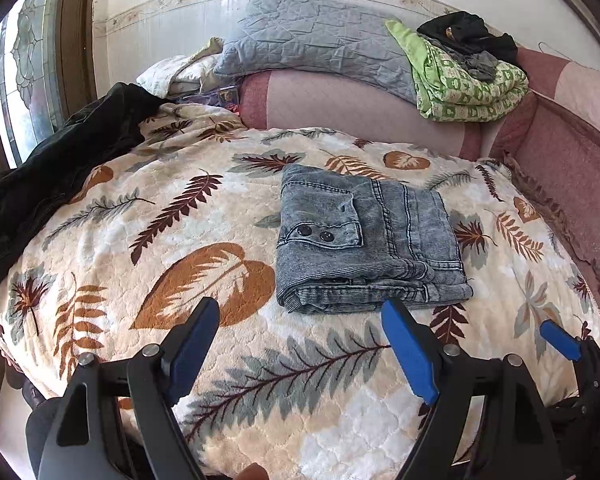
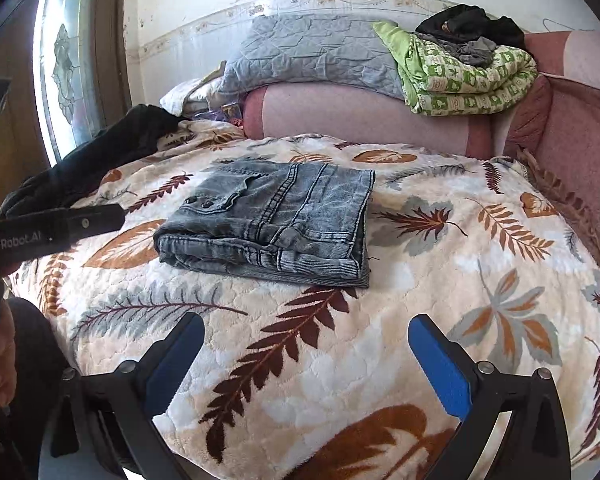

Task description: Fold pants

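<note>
Grey acid-washed denim pants (image 1: 364,240) lying folded into a compact rectangle near the middle of the leaf-print fleece blanket (image 1: 300,380), two dark snap buttons on a flap facing up, layered edges toward the near edge of the bed. Left gripper (image 1: 300,320) hovering just short of that near edge, spread wide, holding nothing. Right gripper (image 2: 306,340) likewise spread and empty, set well back over the blanket's near part, apart from the denim. Fold judged essentially complete.

Risks from here: snagging the top flap or the stacked near edge with a blue finger pad (image 1: 408,352) on any further pass, springing the layers open; dragging the bundle across the plush pile and skewing it; pressing down unevenly on the soft bedding and letting the stack slump.

Farther out: black garment (image 1: 60,168) draped over the blanket's far-left corner, grey quilted pillow (image 1: 320,40) and green patterned quilt (image 1: 472,84) along the pink bolster (image 1: 360,108) at the wall edge.
</note>
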`<state>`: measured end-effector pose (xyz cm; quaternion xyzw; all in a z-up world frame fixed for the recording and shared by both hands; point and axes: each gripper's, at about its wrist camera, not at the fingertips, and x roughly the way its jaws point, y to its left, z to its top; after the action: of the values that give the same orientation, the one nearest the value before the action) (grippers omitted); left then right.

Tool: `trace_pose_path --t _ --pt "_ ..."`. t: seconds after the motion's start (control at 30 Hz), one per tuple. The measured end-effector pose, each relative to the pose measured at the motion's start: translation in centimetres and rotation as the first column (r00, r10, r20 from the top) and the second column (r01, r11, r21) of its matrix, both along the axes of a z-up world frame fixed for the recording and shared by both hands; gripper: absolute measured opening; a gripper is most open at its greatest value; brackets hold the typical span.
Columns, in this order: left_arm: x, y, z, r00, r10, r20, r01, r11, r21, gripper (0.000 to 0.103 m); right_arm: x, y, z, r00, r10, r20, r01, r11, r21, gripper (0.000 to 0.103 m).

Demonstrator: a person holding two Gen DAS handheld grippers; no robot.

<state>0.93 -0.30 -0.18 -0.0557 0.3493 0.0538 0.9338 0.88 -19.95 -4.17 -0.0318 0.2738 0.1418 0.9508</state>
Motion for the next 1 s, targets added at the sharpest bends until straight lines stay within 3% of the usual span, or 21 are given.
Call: trace_pose_path --t 0.2,0.33,1.0 --pt "-0.3 -1.3 -0.2 1.000 -0.018 -0.008 0.018 1.000 0.020 0.084 0.1 -3.3 0.9 0.997 -0.081 -0.007 0.081 0.988 0.135 0.103" --pt "-0.5 -2.2 -0.3 0.999 -0.034 -0.017 0.034 0.999 0.035 0.084 0.3 -3.9 0.9 0.995 -0.095 -0.025 0.097 0.980 0.175 0.103" --pt "-0.9 -2.1 -0.3 0.999 -0.035 -0.015 0.035 0.999 0.021 0.085 -0.2 -2.3 1.4 0.997 -0.075 0.019 0.072 0.987 0.147 0.103"
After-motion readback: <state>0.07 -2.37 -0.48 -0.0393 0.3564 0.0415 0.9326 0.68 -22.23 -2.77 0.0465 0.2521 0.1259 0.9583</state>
